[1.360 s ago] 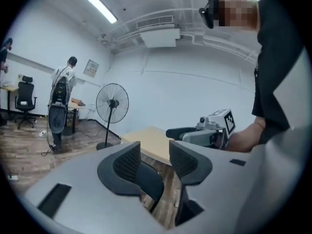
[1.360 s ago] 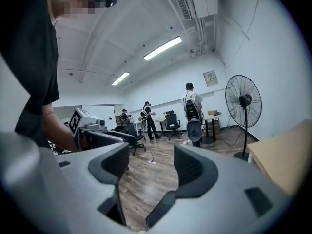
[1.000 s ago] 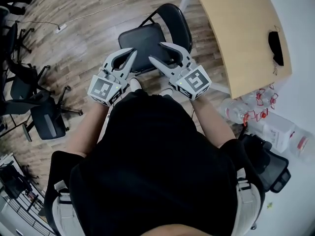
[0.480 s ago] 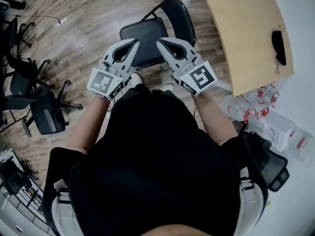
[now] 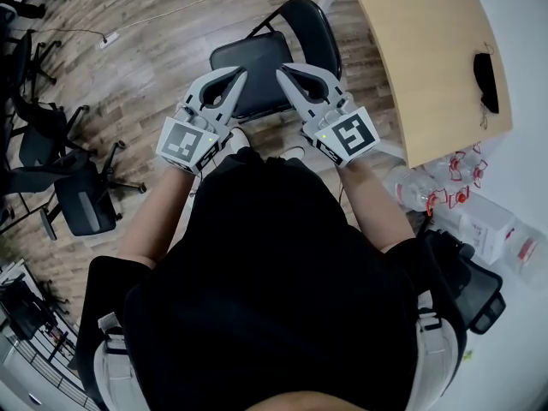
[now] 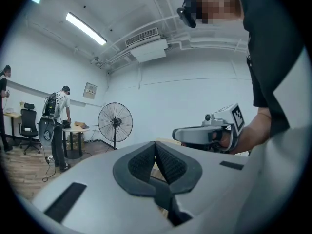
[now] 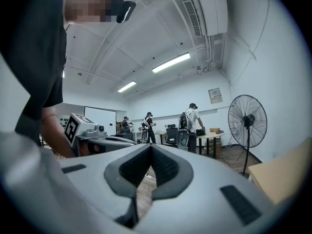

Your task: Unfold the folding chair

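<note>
Closest to the camera is the person's black top, arms reaching forward with a gripper in each hand. The left gripper (image 5: 241, 74) is clenched tight, pads pressed together with nothing in them. Its own view just shows the dark pads (image 6: 168, 164) meeting in a V. Same deal with the right gripper (image 5: 280, 70): jaws fully together, empty, holding nothing. The two are held side by side, roughly level, with the tips angled in toward each other and a small gap between them.

Right past the tips is the folding chair (image 5: 250, 58). It's black, already opened out and standing on the wood floor (image 5: 145, 75), seat flat and the backrest on the far side from the person. From the head view both tips overlap the near half of the seat, one on each side. Both gripper views look out across the room and don't catch the chair at all, so they seem to be held up above it. I honestly can't tell whether anything touches.

Just right of the chair is a light wooden table (image 5: 428, 58) with a small dark item on it, and some clear bottles (image 5: 419, 191) below its near edge. Off to the left are a few office chairs (image 5: 81, 199). Further back there's a standing fan (image 6: 115, 122) and a few people by a round table.
</note>
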Demonstrator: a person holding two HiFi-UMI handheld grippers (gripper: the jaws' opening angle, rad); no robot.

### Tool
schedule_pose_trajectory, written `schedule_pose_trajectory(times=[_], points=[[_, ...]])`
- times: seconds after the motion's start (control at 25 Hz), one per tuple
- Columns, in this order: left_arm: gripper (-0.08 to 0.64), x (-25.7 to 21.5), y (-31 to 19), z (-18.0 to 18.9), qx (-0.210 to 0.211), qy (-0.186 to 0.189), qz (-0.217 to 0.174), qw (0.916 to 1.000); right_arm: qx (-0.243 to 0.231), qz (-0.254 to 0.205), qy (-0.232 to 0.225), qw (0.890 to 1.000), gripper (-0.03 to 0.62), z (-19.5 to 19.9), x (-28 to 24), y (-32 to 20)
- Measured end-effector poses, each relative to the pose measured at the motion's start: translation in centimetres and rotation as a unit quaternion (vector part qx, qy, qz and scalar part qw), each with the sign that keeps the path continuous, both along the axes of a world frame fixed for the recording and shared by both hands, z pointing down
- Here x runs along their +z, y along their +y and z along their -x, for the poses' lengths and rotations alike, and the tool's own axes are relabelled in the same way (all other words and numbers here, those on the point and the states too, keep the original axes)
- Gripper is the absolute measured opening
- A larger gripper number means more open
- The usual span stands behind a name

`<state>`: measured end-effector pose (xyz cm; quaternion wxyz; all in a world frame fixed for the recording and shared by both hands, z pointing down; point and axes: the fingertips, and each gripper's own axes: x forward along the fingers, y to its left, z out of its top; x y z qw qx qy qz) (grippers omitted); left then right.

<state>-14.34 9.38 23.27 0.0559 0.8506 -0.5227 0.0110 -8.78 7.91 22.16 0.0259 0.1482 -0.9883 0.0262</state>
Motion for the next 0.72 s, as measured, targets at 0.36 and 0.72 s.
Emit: schedule_pose_trajectory(times=[0.36, 0.72], points=[[-0.005, 1.0, -0.2, -0.4, 0.005, 0.000, 0.006, 1.0000, 0.002, 0.003, 0.008, 1.000, 0.000, 0.4, 0.7, 0.1], [-0.005, 0.8, -0.4, 0.0, 0.006, 0.002, 0.007, 1.0000, 0.003, 0.007, 0.012, 1.000, 0.000, 0.9, 0.9, 0.0]])
